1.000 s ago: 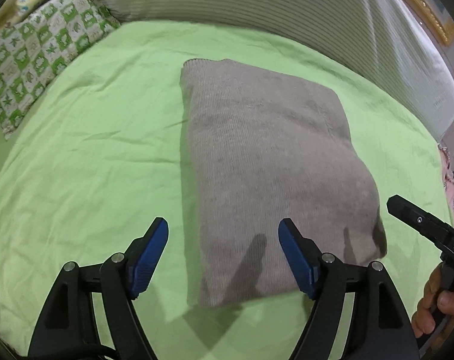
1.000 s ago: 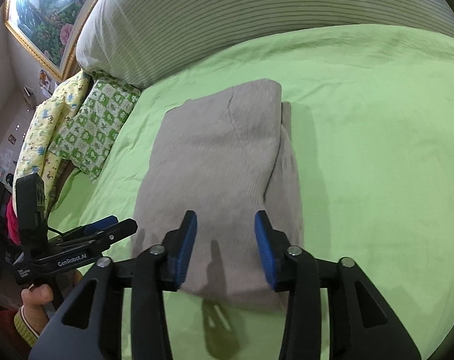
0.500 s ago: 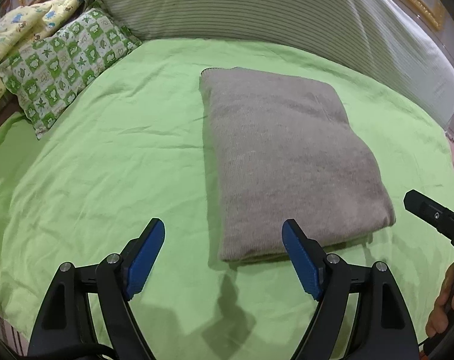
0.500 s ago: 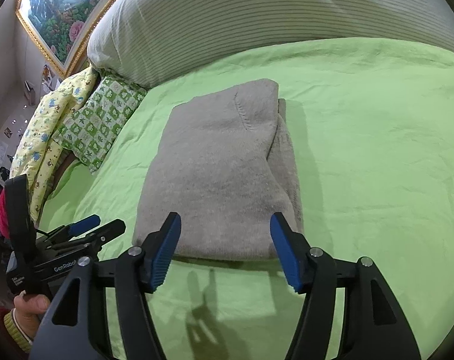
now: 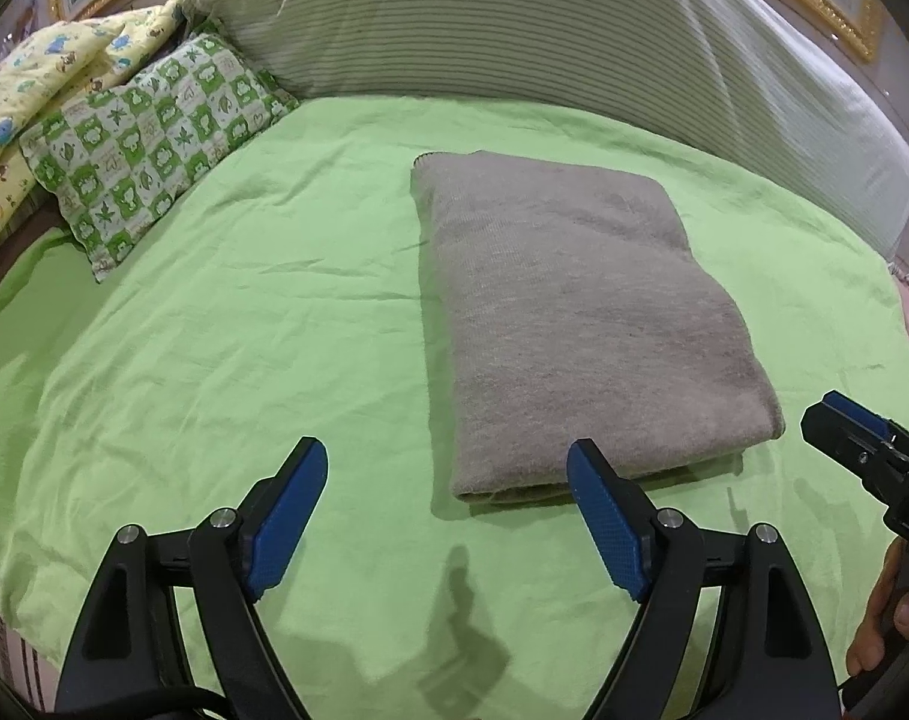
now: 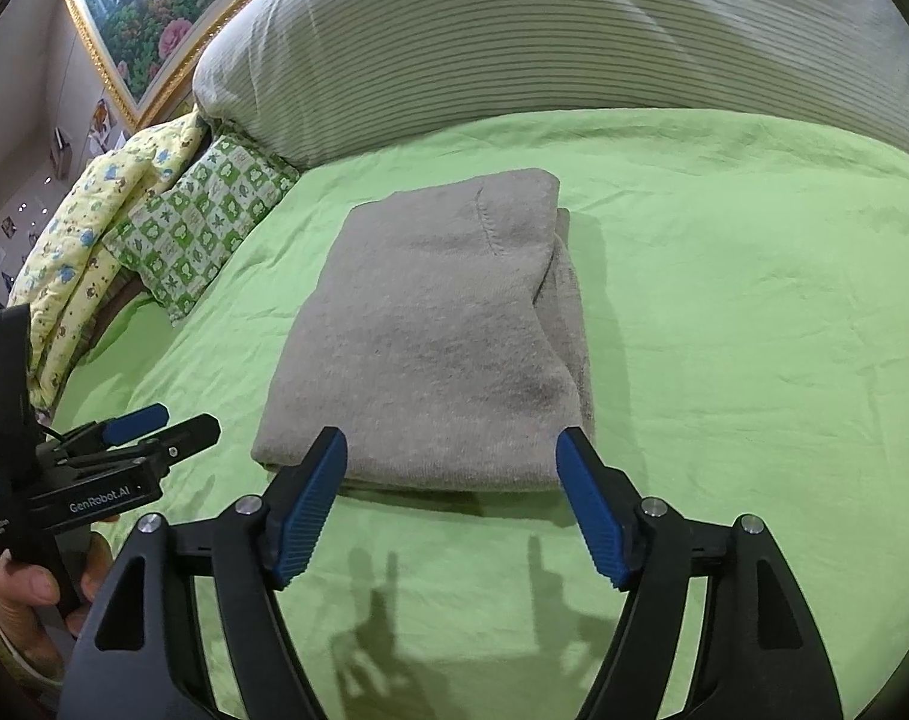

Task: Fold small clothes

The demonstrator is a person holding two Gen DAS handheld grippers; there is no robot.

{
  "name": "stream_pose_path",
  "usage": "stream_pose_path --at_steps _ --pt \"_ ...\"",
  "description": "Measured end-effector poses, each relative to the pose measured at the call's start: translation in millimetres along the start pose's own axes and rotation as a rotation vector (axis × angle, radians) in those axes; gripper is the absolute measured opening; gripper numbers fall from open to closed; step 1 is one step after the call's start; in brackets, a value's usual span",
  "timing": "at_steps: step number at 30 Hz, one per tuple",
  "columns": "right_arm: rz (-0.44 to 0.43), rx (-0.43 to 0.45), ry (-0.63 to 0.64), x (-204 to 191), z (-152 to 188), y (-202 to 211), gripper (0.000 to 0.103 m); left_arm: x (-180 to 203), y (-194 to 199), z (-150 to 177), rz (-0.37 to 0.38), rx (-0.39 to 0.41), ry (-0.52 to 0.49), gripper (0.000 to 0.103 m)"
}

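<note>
A grey knit garment (image 5: 580, 324) lies folded into a thick rectangle on the green bedsheet (image 5: 244, 330). It also shows in the right wrist view (image 6: 436, 336), with a seam and a tucked layer along its right side. My left gripper (image 5: 448, 504) is open and empty, held above the sheet just short of the garment's near left corner. My right gripper (image 6: 451, 492) is open and empty, just short of the garment's near edge. Each gripper shows in the other's view, the right one (image 5: 856, 438) and the left one (image 6: 154, 426), both clear of the garment.
A large striped pillow (image 5: 544, 30) lies along the far edge of the bed. A green checked pillow (image 5: 148, 138) and a yellow printed quilt (image 5: 40, 78) sit at the far left. A gold-framed painting (image 6: 154, 24) hangs behind.
Both grippers have pulled back from the garment and risen. The right gripper's jaws have opened wider. The garment lies still and folded.
</note>
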State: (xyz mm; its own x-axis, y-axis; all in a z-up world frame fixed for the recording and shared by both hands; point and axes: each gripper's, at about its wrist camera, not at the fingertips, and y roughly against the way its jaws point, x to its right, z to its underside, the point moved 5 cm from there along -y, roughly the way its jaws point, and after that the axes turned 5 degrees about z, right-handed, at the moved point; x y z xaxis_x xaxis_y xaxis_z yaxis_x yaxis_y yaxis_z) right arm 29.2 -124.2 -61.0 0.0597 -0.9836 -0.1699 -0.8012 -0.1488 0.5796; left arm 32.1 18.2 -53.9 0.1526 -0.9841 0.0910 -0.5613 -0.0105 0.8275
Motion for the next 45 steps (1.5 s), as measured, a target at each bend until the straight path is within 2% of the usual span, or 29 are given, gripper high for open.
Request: stream_pose_path --at_steps 7,15,21,31,40,45 --pt "0.015 0.030 0.025 -1.9 0.6 6.6 0.078 -0.7 6.2 3.2 -0.005 0.021 -0.010 0.083" --pt "0.035 0.102 0.067 -1.9 0.2 21.6 0.087 5.3 33.5 0.9 -0.028 0.164 -0.049 0.088" --pt "0.041 0.117 0.127 -6.7 4.2 21.2 0.091 11.2 30.2 3.1 0.003 0.167 -0.047 0.089" --pt "0.092 0.129 0.172 -9.0 18.8 -1.3 0.093 13.9 -7.3 20.4 -0.016 0.128 -0.045 0.089" --pt "0.133 0.096 0.111 7.3 30.9 -23.5 0.093 25.1 -28.2 31.3 -0.035 0.101 -0.074 0.089" --pt "0.126 0.093 0.107 10.5 31.5 -26.4 0.093 26.1 -31.3 34.2 -0.029 0.093 -0.072 0.089"
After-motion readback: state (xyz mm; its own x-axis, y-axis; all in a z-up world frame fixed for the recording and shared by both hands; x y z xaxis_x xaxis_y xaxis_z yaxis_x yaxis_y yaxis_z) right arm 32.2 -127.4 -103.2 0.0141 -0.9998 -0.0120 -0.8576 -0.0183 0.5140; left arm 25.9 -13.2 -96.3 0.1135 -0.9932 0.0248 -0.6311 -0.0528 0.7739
